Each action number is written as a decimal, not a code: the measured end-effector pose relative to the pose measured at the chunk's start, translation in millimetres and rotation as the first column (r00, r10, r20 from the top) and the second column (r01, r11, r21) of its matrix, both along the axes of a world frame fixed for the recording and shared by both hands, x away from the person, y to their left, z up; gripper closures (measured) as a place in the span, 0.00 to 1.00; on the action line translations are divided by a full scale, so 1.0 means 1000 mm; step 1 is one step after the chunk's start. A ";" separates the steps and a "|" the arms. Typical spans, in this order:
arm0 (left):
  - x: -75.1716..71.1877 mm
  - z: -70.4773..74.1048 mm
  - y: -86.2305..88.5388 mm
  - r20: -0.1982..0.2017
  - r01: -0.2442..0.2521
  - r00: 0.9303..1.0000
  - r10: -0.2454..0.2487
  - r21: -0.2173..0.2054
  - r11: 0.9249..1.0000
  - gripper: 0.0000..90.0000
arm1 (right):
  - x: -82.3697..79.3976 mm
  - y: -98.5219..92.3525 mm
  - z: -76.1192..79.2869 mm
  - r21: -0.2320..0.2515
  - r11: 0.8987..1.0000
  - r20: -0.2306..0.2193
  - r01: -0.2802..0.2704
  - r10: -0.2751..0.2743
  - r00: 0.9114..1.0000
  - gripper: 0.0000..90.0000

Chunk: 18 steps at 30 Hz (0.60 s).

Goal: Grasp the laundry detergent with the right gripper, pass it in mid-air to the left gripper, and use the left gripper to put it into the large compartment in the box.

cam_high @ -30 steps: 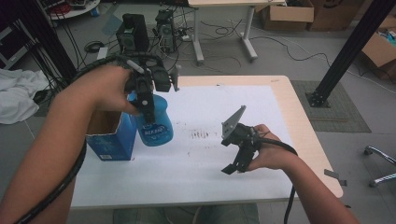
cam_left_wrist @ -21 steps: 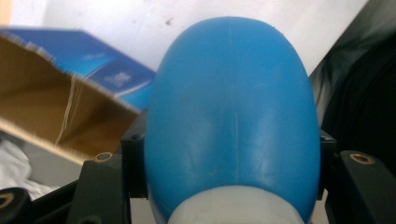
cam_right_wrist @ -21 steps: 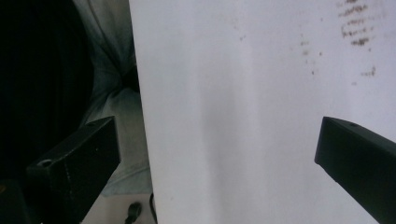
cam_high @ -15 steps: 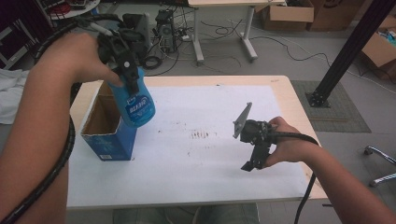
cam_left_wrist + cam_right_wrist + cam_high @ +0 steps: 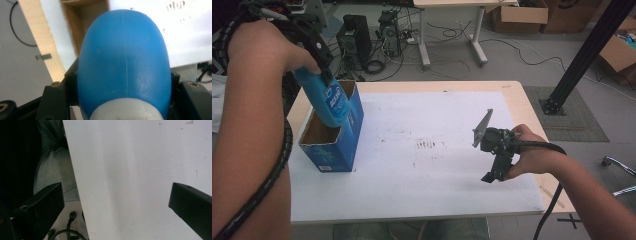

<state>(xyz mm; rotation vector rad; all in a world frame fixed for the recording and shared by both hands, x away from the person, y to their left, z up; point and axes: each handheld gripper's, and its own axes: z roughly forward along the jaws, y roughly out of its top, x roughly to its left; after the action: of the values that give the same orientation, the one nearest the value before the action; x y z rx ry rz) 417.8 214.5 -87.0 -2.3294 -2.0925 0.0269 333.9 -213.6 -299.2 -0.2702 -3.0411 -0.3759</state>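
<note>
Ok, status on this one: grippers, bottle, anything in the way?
Left gripper shut on bottle, tilted over box. Right gripper open, empty. Nothing blocking.

The black jaws are clamping a blue bottle (image 5: 123,62) from both sides, its white collar (image 5: 125,110) sitting at six o'clock, with an open cardboard box (image 5: 85,15) lying at eleven o'clock on the white tabletop (image 5: 185,32).
</note>
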 end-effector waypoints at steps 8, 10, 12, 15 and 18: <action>0.003 -0.015 0.018 0.010 -0.115 0.993 0.115 0.065 0.991 0.43 | -0.001 -0.004 0.000 -0.009 1.000 0.018 0.015 -0.015 1.000 0.00; 0.004 -0.021 0.022 0.008 -0.124 0.992 0.123 0.069 0.990 0.43 | -0.001 -0.004 -0.001 -0.008 1.000 0.015 0.011 -0.011 1.000 0.00; 0.005 -0.027 0.025 0.007 -0.128 0.992 0.128 0.070 0.989 0.43 | -0.002 -0.005 -0.002 -0.008 1.000 0.021 0.006 -0.005 1.000 0.00; 0.007 -0.038 0.029 0.003 -0.124 0.992 0.124 0.059 0.990 0.43 | -0.002 -0.005 -0.003 -0.006 1.000 0.019 0.009 -0.009 1.000 0.00; 0.009 -0.049 0.031 -0.005 -0.118 0.993 0.119 0.046 0.992 0.43 | -0.001 -0.006 -0.004 -0.008 1.000 0.005 0.010 -0.010 1.000 0.00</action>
<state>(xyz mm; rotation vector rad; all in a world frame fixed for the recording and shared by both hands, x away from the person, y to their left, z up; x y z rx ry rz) 426.6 246.0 -135.7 -2.1743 -2.2009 -0.0108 332.6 -219.5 -302.9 -0.2858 -3.0477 -0.3650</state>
